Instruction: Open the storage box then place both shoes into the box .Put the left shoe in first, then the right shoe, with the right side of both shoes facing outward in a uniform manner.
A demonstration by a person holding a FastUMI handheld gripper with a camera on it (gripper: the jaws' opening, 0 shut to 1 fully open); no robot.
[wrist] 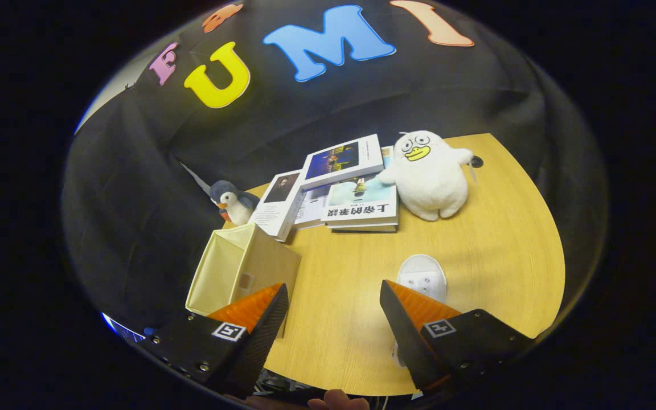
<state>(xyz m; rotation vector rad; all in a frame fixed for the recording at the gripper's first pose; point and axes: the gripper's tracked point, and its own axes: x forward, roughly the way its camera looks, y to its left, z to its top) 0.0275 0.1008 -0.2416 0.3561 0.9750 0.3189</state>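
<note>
A light wooden worktop with a rounded edge stands against a wall of black cloth that hangs in soft folds. A small dark round hole sits near the worktop's far corner. Warm light falls evenly across the wood, casting soft shadows.

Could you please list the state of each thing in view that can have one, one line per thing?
Claw: open, nothing between the fingers.
Box: open at the top; no shoe seen in the part of its inside that shows.
Shoe: on the table, just beyond the right finger, not gripped.
Books: closed, in a loose overlapping pile.
Duck plush: upright.
Penguin plush: upright behind the box.
</note>
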